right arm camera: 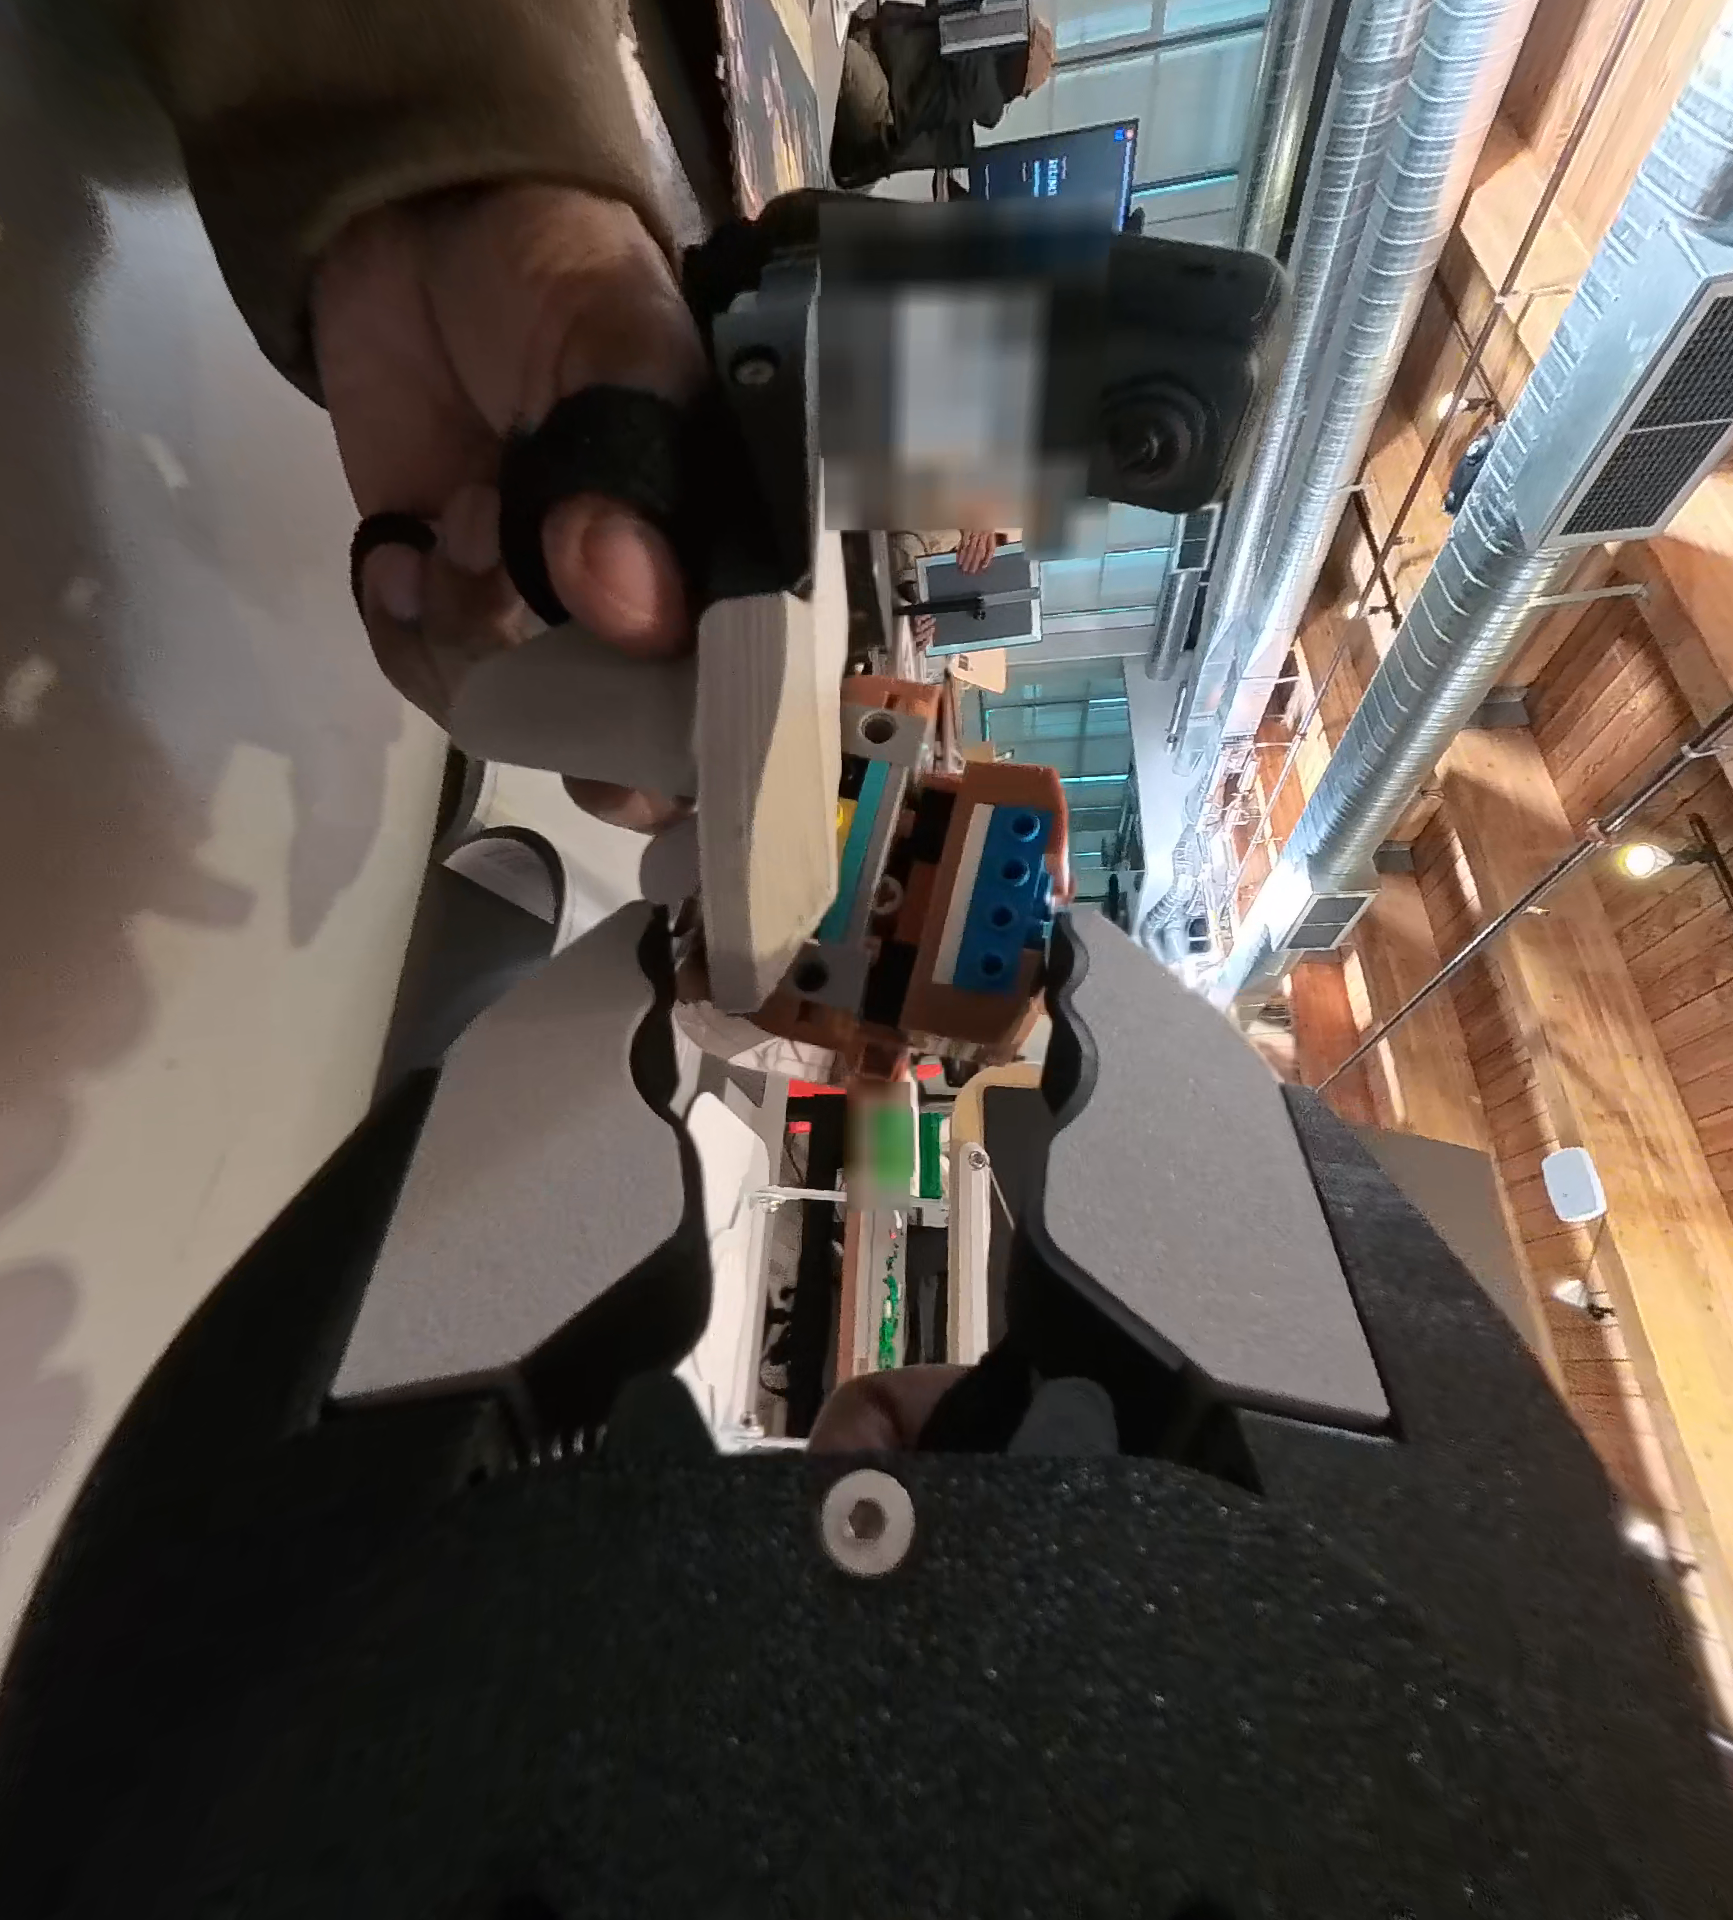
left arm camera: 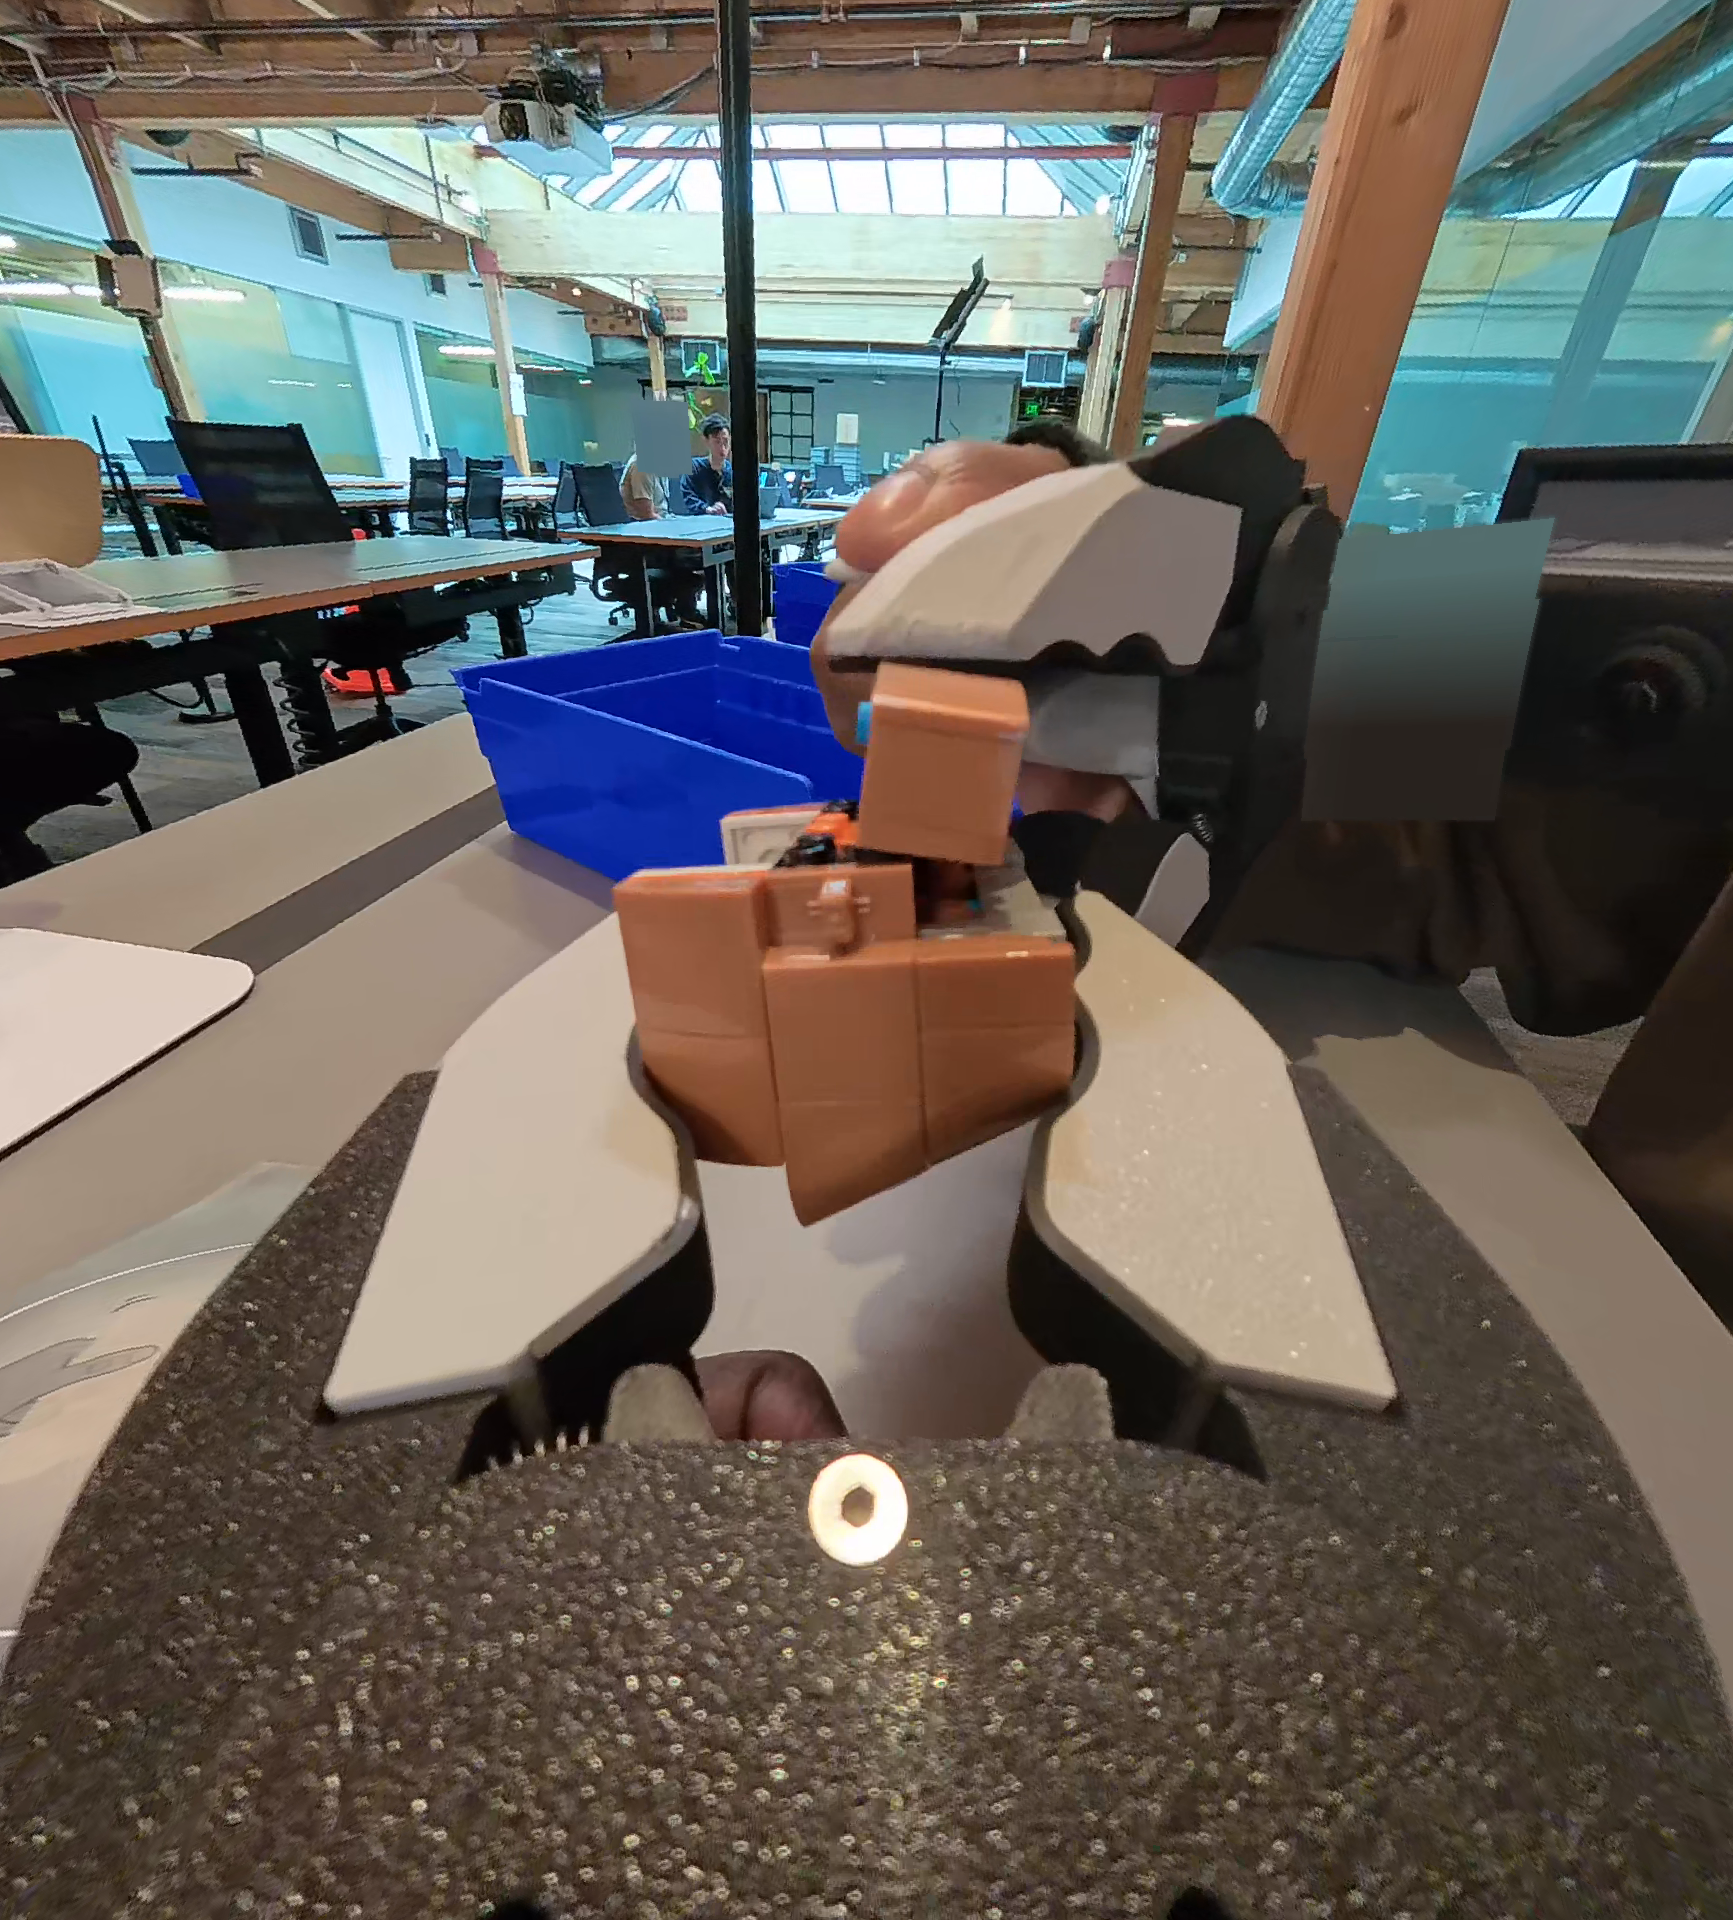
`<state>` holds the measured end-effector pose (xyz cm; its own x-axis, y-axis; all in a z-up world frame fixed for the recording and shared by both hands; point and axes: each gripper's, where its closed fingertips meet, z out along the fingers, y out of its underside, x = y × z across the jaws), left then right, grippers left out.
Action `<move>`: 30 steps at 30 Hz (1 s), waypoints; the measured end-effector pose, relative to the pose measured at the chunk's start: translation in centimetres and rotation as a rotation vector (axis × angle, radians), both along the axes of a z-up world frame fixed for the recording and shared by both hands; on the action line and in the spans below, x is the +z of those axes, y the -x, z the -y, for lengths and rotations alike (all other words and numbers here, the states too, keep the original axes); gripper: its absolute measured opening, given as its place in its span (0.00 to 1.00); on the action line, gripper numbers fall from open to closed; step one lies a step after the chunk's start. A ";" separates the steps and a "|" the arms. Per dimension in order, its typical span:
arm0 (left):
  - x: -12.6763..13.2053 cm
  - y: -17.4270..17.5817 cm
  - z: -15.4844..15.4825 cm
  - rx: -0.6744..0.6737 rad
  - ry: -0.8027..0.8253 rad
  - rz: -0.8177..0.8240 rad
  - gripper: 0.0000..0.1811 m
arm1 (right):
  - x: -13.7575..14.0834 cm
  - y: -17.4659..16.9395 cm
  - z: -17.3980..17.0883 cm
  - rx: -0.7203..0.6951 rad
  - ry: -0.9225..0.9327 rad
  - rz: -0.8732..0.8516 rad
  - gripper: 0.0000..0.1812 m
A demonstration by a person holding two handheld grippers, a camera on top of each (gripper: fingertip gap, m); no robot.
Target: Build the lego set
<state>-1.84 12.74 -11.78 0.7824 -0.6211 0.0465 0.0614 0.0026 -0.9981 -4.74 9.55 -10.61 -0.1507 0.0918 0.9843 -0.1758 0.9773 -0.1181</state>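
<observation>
The lego assembly (left arm camera: 846, 1029), a tan-brown block build with black, orange and grey parts on top, is held in the air above the grey table (left arm camera: 322, 904), clamped between the two grey fingers (left arm camera: 529, 1174) of the left gripper (left arm camera: 857, 1049); its jaws are closed on the lower tan walls. A separate tan brick section (left arm camera: 940, 764) sits tilted at the far upper right of the assembly, touching it at its lower edge, and is pinched by the right gripper (left arm camera: 945, 675), which enters from the right with its upper grey finger lying on top of the section. A thumb (left arm camera: 903, 509) shows just behind that finger.

In the right wrist view the picture is rolled sideways. The same assembly (right arm camera: 945, 894) shows its other face: a blue studded plate (right arm camera: 1002, 899), a teal strip (right arm camera: 867, 831), a white strip, black bricks and grey corner pieces (right arm camera: 883, 732), framed in reddish brown. The right gripper (right arm camera: 862, 966) closes its jaws on this build, its right finger touching the blue-plate side. The left gripper (right arm camera: 768, 821) crosses in from the upper left, held by a hand (right arm camera: 488, 457) in a tan sleeve, with a camera (right arm camera: 1163, 384) on its body.

Beyond the assembly in the left wrist view stands a blue bin (left arm camera: 633, 727) on the table; a white base plate (left arm camera: 62, 1029) lies at the left. Desks, chairs and seated people fill the far office.
</observation>
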 end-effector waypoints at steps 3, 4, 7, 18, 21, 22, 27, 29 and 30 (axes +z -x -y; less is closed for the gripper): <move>-0.2 0.1 -0.1 0.005 0.004 0.002 0.39 | -0.2 0.1 -0.2 -0.014 0.008 0.014 0.38; -0.3 0.1 -0.1 0.005 0.006 0.006 0.39 | -0.3 0.1 -0.2 -0.021 0.011 0.022 0.38; -0.6 0.1 -0.3 0.010 0.013 0.010 0.39 | -0.7 0.2 -0.6 -0.047 0.013 0.049 0.39; -0.9 0.0 -0.3 0.000 0.020 0.050 0.39 | -1.5 0.4 -1.7 -0.125 -0.131 0.029 0.41; -1.0 -0.3 -0.1 -0.026 0.023 0.044 0.39 | -1.7 0.2 -1.5 -0.095 -0.118 0.043 0.41; -1.0 -0.5 0.0 -0.036 0.023 0.045 0.39 | -1.7 0.1 -1.4 -0.087 -0.108 0.051 0.41; -0.9 -1.0 0.4 -0.083 0.019 0.051 0.39 | -1.8 -0.2 -1.1 -0.052 -0.063 0.082 0.41; -0.9 -1.0 0.5 -0.084 0.017 0.056 0.39 | -1.8 -0.2 -1.1 -0.053 -0.054 0.086 0.41; -0.8 -1.0 0.5 -0.083 0.016 0.061 0.39 | -1.8 -0.2 -1.1 -0.054 -0.050 0.086 0.41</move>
